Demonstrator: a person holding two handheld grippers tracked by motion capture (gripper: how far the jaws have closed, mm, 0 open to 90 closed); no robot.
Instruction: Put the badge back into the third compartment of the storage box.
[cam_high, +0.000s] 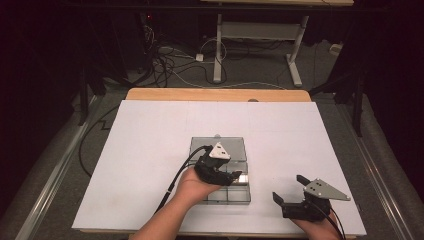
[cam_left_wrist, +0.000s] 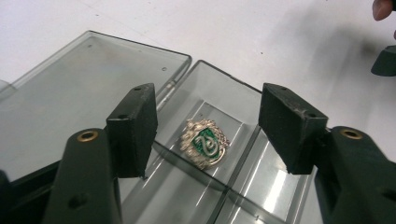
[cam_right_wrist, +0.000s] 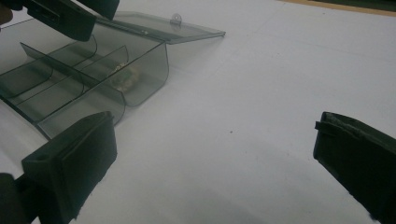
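Badge dropped in box, lid next

Table (cam_high: 150, 150) with white cover carries a clear plastic box (cam_high: 235, 192), divided into compartments, hinged lid (cam_high: 218, 148) lying flat open behind it. Left gripper (cam_left_wrist: 208, 126) hovers just above the box, jaws apart with nothing between the pads. Green and gold badge (cam_left_wrist: 206, 148) lies loose on the floor of one compartment, right below that gap. Right gripper (cam_high: 290, 192) rests on the table well to the right of the box, jaws wide, empty. Placing step looks done. Likely next: lift left gripper clear, then swing the lid shut without nudging the box.
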